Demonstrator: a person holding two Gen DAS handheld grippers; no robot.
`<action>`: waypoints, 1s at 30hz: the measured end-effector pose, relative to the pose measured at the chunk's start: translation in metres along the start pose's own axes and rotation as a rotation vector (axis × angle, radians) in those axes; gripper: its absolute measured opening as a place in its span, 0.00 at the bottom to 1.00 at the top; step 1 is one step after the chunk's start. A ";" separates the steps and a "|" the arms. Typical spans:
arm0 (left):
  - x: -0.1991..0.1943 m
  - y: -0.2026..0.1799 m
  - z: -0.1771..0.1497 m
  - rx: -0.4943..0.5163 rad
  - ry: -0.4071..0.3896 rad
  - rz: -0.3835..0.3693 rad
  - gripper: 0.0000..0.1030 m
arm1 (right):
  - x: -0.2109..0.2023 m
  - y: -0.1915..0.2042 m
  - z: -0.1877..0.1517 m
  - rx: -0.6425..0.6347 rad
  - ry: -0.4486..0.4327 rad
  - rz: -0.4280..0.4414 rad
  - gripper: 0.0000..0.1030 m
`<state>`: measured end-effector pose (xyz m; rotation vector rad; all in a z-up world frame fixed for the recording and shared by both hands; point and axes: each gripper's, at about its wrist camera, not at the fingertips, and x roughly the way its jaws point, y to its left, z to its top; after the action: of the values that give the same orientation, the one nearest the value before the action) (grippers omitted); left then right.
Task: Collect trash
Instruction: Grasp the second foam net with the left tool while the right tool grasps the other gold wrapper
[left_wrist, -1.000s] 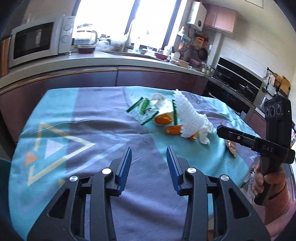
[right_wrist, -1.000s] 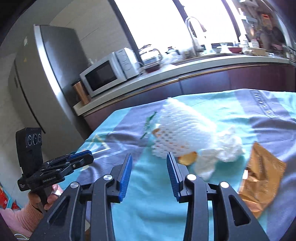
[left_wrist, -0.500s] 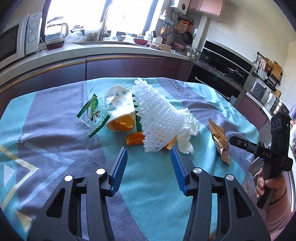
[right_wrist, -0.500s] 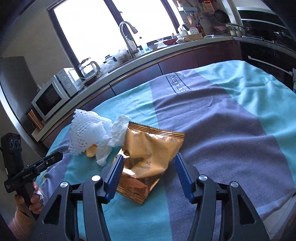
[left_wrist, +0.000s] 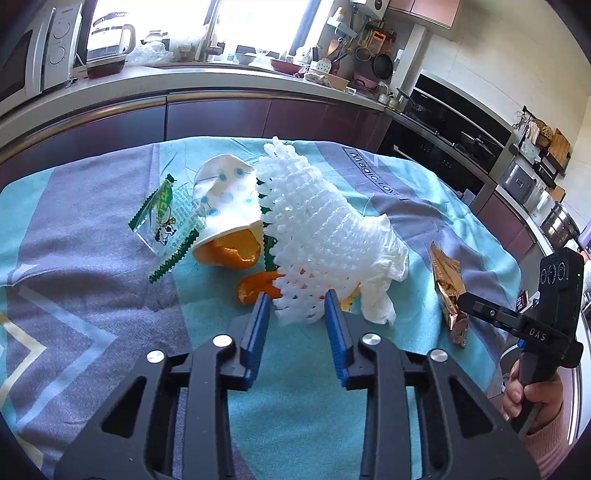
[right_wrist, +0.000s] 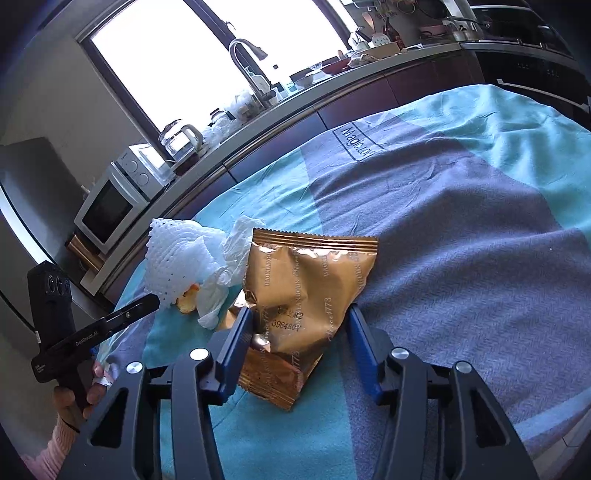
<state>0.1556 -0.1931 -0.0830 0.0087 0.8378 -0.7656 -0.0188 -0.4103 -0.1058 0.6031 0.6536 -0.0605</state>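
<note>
Trash lies on a teal and grey tablecloth (left_wrist: 92, 295). A white foam fruit net (left_wrist: 317, 236) lies in the middle, over orange peel (left_wrist: 255, 288) and next to a crumpled tissue (left_wrist: 384, 291). My left gripper (left_wrist: 297, 306) is open, its tips on either side of the net's near end. A crushed paper cup (left_wrist: 225, 199) and a clear green-edged wrapper (left_wrist: 166, 218) lie to the left. My right gripper (right_wrist: 301, 325) is open around the lower part of a gold snack bag (right_wrist: 306, 280), which also shows in the left wrist view (left_wrist: 448, 291).
A kitchen counter (left_wrist: 155, 85) with a microwave (left_wrist: 33, 55), a kettle (left_wrist: 107, 40) and a sink tap runs behind the table. Ovens (left_wrist: 454, 122) stand at the right. The table's right edge lies just past the gold bag.
Both grippers moved forward. The left closed in on the foam net until its tips flank it. The right swung from the net to the gold bag and now straddles it.
</note>
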 end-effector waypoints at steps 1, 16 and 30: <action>0.001 -0.001 0.000 0.000 0.000 -0.001 0.21 | 0.000 0.000 -0.001 0.003 0.001 -0.001 0.36; -0.033 -0.012 -0.007 0.033 -0.074 -0.044 0.06 | -0.012 0.017 -0.005 -0.025 -0.018 0.079 0.02; -0.102 0.007 -0.029 0.018 -0.161 -0.056 0.06 | -0.026 0.050 0.001 -0.092 -0.048 0.180 0.01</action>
<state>0.0981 -0.1174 -0.0363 -0.0600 0.6800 -0.8157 -0.0270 -0.3729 -0.0644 0.5679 0.5502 0.1226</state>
